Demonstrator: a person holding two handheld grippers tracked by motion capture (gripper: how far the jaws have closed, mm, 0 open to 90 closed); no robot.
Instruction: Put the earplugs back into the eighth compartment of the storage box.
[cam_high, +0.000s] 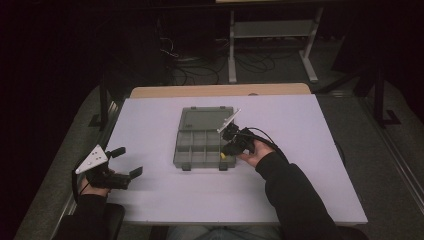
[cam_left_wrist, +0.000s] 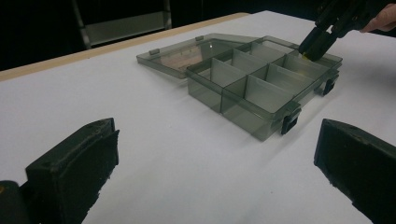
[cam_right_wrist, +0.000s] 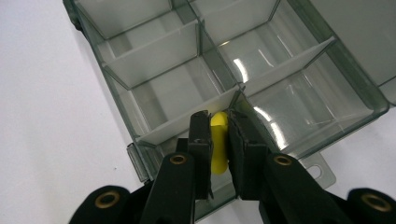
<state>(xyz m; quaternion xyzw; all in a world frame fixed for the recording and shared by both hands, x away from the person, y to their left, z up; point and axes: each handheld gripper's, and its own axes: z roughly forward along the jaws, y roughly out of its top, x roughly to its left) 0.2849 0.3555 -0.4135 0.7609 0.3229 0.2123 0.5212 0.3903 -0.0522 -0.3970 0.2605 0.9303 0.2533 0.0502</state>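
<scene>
Overhead and tool-mounted views of a sorting box on a white desk (cam_high: 300, 190). The landmark is the translucent grey compartment box (cam_high: 200, 147), which lies open near the middle of the desk, its lid (cam_high: 205, 119) folded flat on the far side. Dividers split the box into a grid of small cells; two dark latches sit on its near wall. No brand, label or writing can be read on the box, the lid or the tools.

The right tool (cam_high: 223, 152) is held over the near right corner of the box, its jaws pointing down into the corner cell. In the right tool's view the two black jaws stand narrow, pressed on a small yellow piece (cam_right_wrist: 218, 147) that is upright between the pads; its upper end shows just beside a divider of the corner cell. Whether its lower end touches the box floor cannot be told. The left tool's view shows the same tool tip (cam_left_wrist: 317, 44) at the far right cell of the box, with a trace of yellow at the pad ends.

The left tool (cam_high: 131, 162) rests well to the left of the box, near the desk's left edge, with a grey three-cornered plate (cam_high: 94, 158) on top. Its jaws stand wide apart with nothing between them, aimed toward the box.
</scene>
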